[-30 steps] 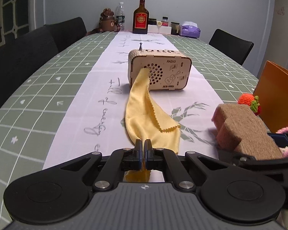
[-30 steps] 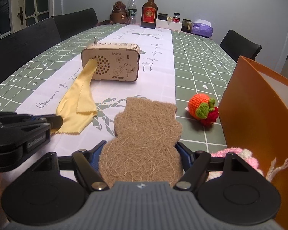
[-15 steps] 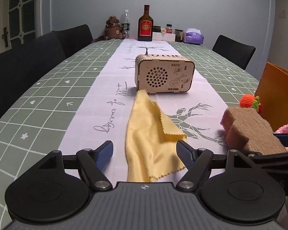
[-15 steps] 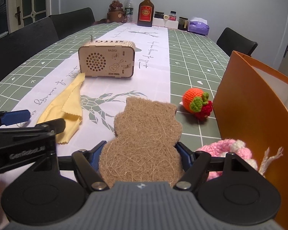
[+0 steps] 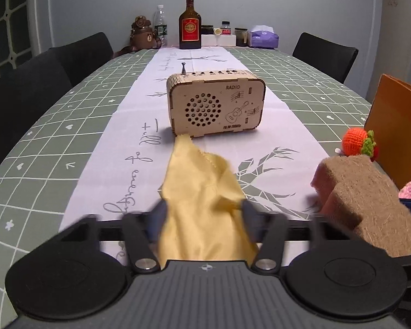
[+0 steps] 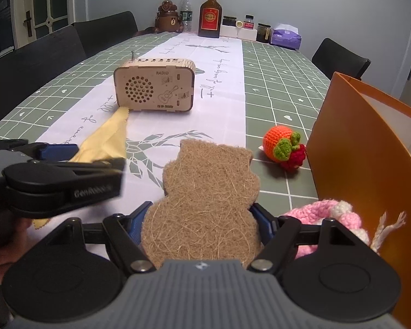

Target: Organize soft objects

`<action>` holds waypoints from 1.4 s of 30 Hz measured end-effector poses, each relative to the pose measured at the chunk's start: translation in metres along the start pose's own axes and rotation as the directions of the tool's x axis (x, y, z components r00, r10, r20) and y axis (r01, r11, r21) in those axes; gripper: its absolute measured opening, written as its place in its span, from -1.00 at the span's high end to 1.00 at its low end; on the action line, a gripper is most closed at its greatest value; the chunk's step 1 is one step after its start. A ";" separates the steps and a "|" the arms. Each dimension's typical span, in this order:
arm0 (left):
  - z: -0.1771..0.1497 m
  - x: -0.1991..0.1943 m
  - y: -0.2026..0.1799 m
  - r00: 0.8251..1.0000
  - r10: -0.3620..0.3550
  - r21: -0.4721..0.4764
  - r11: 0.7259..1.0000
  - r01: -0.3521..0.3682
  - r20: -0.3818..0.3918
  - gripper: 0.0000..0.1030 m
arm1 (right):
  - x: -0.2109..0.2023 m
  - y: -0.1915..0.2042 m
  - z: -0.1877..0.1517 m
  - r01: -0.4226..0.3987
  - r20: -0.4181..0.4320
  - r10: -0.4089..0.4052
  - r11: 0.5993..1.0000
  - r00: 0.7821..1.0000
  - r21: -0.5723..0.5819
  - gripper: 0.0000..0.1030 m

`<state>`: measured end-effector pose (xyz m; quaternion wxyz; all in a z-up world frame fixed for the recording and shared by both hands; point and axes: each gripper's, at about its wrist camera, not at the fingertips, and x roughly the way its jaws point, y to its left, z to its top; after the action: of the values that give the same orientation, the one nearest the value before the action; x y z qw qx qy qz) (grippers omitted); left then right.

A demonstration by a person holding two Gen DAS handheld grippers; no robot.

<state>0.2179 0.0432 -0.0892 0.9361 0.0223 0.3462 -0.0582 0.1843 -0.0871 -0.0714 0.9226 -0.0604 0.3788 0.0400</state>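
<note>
Since the earlier frame, the left tool (image 5: pixel 202 216) has let go of the yellow cloth (image 5: pixel 202 189), spread, and now its blurred jaws are closing with the bunched cloth between them; whether the pads press it yet I cannot tell. Long and oval, the worktop (image 5: pixel 54 126) wears a green grid cover with a smooth white runner (image 5: pixel 285 115), open down its middle beyond the wooden radio (image 5: pixel 215 104). An orange box wall (image 6: pixel 361 148) stands at the right edge. The right tool (image 6: pixel 202 227) grips a coarse, gourd-shaped fibre scrub pad (image 6: pixel 205 192) by its sides. A pink knitted piece (image 6: pixel 328 219) lies against the box, a crocheted orange fruit (image 6: pixel 283 148) nearby.
</note>
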 end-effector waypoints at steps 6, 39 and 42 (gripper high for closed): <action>0.007 0.000 0.009 0.998 0.032 -0.041 0.999 -0.034 -0.049 0.87 | -0.006 0.001 -0.001 -0.008 0.013 0.008 1.000 1.000 -0.007 -0.45; 0.046 -0.143 -0.053 0.967 -0.035 -0.094 0.994 0.060 0.253 0.87 | -0.154 -0.057 -0.006 -0.044 0.337 0.007 0.994 0.942 0.102 -0.45; 0.057 -0.149 -0.071 0.949 -0.122 -0.081 0.985 0.151 0.290 0.87 | -0.172 -0.078 -0.005 0.001 0.385 -0.050 0.992 0.921 0.125 -0.45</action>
<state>0.1337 -0.0179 0.0511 0.9697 -0.0580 0.2115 -0.1076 0.0679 -0.1696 0.0526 0.9817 0.0007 0.1898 0.0158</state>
